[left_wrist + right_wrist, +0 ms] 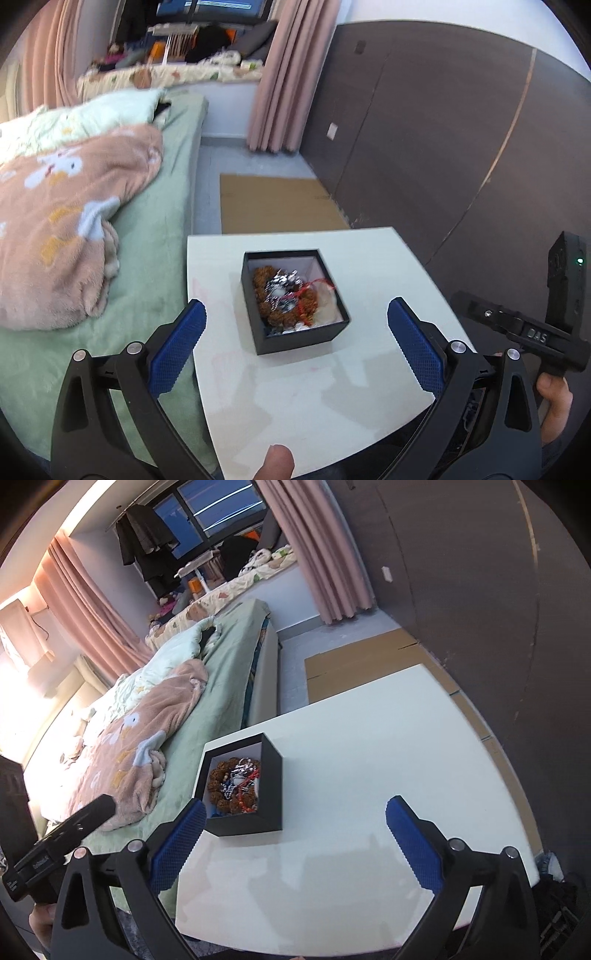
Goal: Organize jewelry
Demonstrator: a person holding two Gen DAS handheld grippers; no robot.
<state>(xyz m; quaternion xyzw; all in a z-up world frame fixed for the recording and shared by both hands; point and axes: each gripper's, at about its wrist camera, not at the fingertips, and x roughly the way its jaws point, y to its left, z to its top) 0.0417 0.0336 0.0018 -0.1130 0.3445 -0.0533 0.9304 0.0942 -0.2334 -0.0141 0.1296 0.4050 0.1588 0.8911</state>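
Observation:
A black square box [325, 334] stands on a white table [295, 398], holding a heap of jewelry [291, 299]: brown beads, silver pieces and a red string. My left gripper [295, 310] hovers in front of the box, jaws wide open, nothing between the blue pads. In the right wrist view the same box [271, 786] with the jewelry [234, 786] sits at the table's left side. My right gripper [295, 806] is open over the bare tabletop [369, 775], to the right of the box, and holds nothing.
A bed [162, 229] with a pink blanket [66, 221] borders the table's left edge. A dark panelled wall [443, 147] runs along the right. Flat cardboard [277, 203] lies on the floor beyond the table. A person's hand [554, 402] holds the right device.

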